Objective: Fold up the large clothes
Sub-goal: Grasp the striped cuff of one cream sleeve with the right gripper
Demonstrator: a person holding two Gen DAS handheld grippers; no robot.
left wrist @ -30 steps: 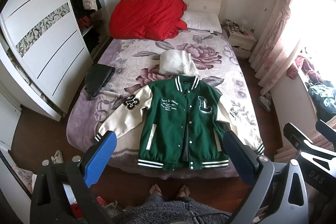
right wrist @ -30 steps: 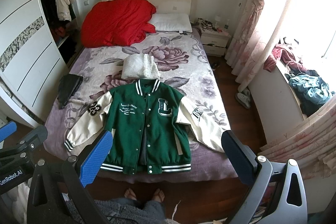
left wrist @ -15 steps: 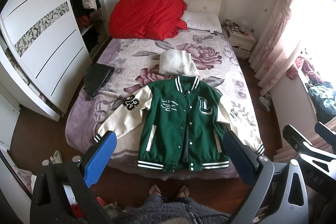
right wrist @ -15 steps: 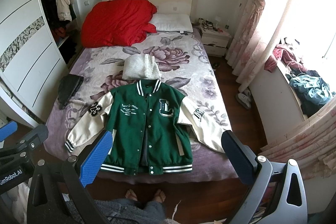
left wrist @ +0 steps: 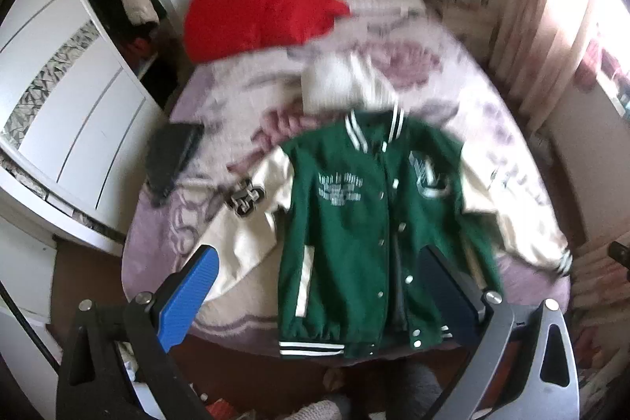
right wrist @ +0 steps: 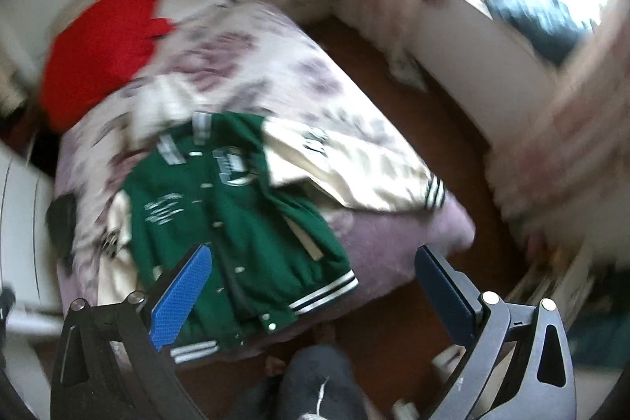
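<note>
Left wrist view, left to right. At the left edge I see the white wardrobe; right of it a dark folded garment lies on the bed. A red duvet fills the upper centre of the frame. The green varsity jacket lies front-up, spread flat in the centre, cream sleeves out to both sides, hem at the bed's near edge. My left hand-held gripper hangs released above the jacket's lower half, nothing between its pads.

Right wrist view, blurred. The jacket sits at centre left. My right hand-held gripper is released, jaws closing, over the hem corner and bed edge, gripping nothing.
</note>
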